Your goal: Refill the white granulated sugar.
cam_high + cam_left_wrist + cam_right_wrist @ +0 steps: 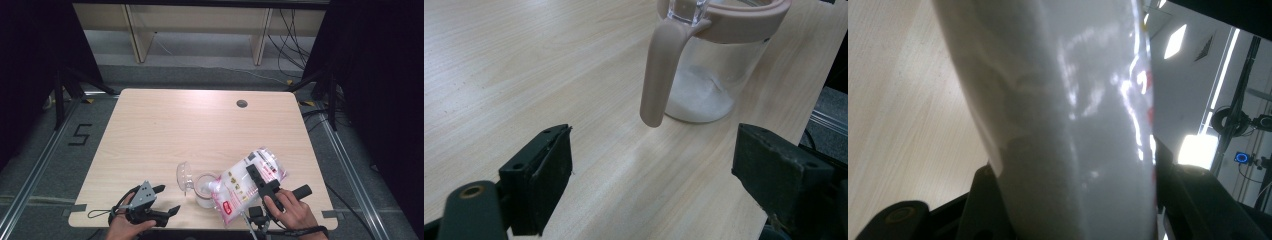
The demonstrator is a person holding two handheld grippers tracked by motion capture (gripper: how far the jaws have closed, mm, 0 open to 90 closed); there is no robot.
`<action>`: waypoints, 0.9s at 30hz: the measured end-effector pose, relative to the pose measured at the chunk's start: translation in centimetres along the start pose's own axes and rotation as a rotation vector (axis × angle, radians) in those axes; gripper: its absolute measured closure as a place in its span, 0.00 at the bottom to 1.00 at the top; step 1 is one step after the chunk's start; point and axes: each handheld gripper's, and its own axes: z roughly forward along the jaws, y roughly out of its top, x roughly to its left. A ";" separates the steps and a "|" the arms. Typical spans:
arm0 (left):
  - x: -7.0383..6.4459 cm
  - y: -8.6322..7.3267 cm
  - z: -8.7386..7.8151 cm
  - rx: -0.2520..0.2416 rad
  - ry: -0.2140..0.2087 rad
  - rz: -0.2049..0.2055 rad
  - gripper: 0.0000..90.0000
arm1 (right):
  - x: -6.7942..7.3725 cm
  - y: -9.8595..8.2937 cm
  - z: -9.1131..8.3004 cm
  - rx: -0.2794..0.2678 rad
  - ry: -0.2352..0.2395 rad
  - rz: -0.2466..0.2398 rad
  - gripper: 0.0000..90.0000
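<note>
A clear jar (205, 190) with a pink rim and handle (659, 75) stands near the table's front edge, its hinged clear lid (184, 176) swung open to the left. White powder (699, 97) lies in its bottom. My right gripper (262, 181) is shut on a white plastic bag (247, 182) with red print, tilted so its corner points down into the jar's mouth. In the right gripper view the bag (1068, 120) sits between the jaws. My left gripper (166, 199) is open at the front left, short of the jar, with nothing between its pads (549, 175).
The light wooden table (165, 130) has a round cable hole (242, 103) at the back right. Shelving stands beyond the far edge. A "5" is marked on the floor at the left (80, 134).
</note>
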 end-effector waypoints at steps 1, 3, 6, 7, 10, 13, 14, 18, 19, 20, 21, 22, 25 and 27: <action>0.0 0.0 0.0 -0.004 0.000 -0.002 0.18 | 0.0 0.0 0.0 0.000 -0.001 0.000 0.62; 0.1 0.0 -0.1 0.013 0.010 0.015 0.18 | 0.0 0.0 0.0 -0.001 0.000 0.001 0.62; 0.1 0.0 0.0 -0.006 0.001 -0.004 0.18 | 0.0 0.0 0.0 -0.002 -0.001 0.004 0.63; 0.0 0.0 0.0 -0.003 0.006 -0.004 0.18 | -0.1 0.0 -0.1 0.012 0.015 0.002 0.63; 0.0 0.0 0.0 -0.002 0.002 -0.004 0.18 | 0.1 -0.1 0.1 -0.007 0.007 0.010 0.63; 0.0 0.0 0.0 -0.002 0.002 -0.002 0.18 | 0.2 -0.1 0.0 0.002 0.016 0.027 0.63; 0.0 0.0 -0.1 -0.001 0.007 -0.004 0.18 | 0.1 -0.1 0.1 -0.007 0.007 0.007 0.63; 0.0 -0.1 0.0 -0.007 0.006 -0.010 0.18 | 0.1 -0.1 0.0 -0.009 0.004 0.009 0.63; 0.0 0.0 -0.1 -0.001 0.008 -0.010 0.18 | 0.1 -0.1 0.0 -0.009 0.004 0.011 0.63; 0.0 0.0 -0.1 -0.001 0.008 -0.009 0.18 | 0.1 -0.1 0.0 -0.009 0.002 0.012 0.63; 0.0 0.0 -0.1 -0.001 0.009 -0.008 0.18 | 0.1 -0.1 0.0 -0.009 0.000 0.012 0.63; 0.0 0.0 -0.1 -0.001 0.010 -0.008 0.18 | 0.1 -0.1 0.0 -0.009 -0.004 0.012 0.63; 0.1 0.0 -0.1 -0.001 0.011 -0.009 0.18 | 0.1 -0.1 0.0 -0.011 -0.012 0.014 0.63; 0.2 0.0 -0.1 0.000 0.009 0.020 0.18 | 0.1 -0.1 0.0 -0.012 -0.012 0.015 0.63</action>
